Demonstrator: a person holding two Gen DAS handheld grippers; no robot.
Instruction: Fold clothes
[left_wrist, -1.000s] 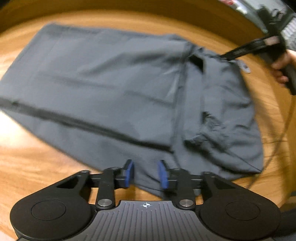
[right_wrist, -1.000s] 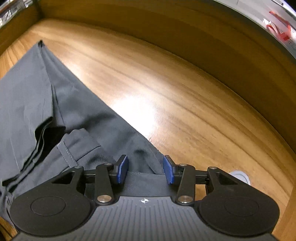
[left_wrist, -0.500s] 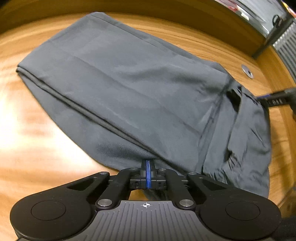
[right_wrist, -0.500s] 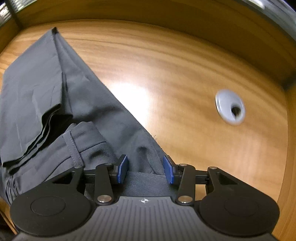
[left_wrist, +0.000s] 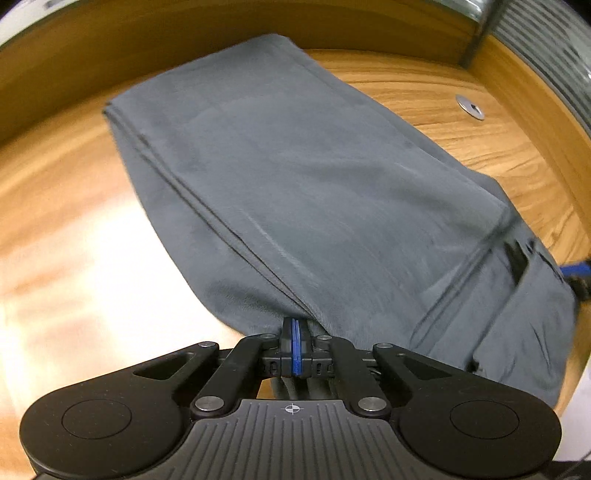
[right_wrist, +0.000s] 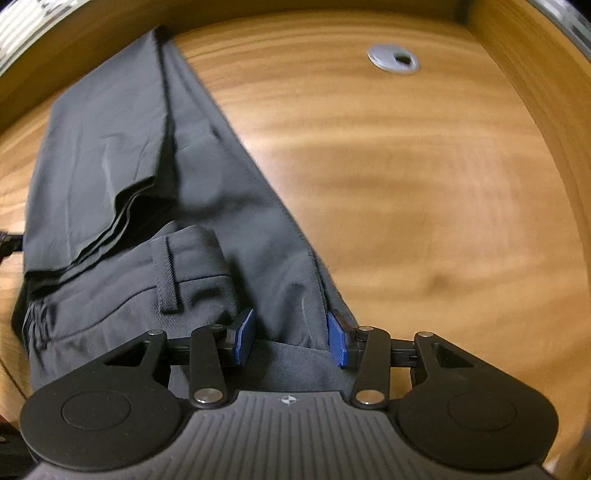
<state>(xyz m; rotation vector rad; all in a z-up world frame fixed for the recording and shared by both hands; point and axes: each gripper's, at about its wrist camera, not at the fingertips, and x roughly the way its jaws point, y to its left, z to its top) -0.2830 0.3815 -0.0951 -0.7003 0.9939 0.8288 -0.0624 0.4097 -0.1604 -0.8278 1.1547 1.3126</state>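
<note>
Dark grey trousers (left_wrist: 314, 192) lie folded lengthwise on a wooden table (left_wrist: 74, 229). My left gripper (left_wrist: 295, 343) is shut on their near edge, its blue pads pressed together with cloth pinched there. In the right wrist view the waistband end, with a belt loop (right_wrist: 168, 273), bunches up in front of my right gripper (right_wrist: 291, 339). That gripper's blue pads stand apart with a thick fold of trousers (right_wrist: 110, 147) gripped between them. A blue pad of the right gripper (left_wrist: 576, 271) shows at the right edge of the left wrist view.
A round metal cable grommet (right_wrist: 393, 59) is set into the table beyond the trousers, also seen as a grommet (left_wrist: 470, 107) in the left wrist view. A raised wooden rim (right_wrist: 517, 74) borders the table at the back and right. Bare wood (right_wrist: 443, 221) lies right of the cloth.
My left gripper went from open to shut on the trousers' edge. Both grippers rolled and moved sideways, and the trousers swung round on the table with them. The grommet came into view.
</note>
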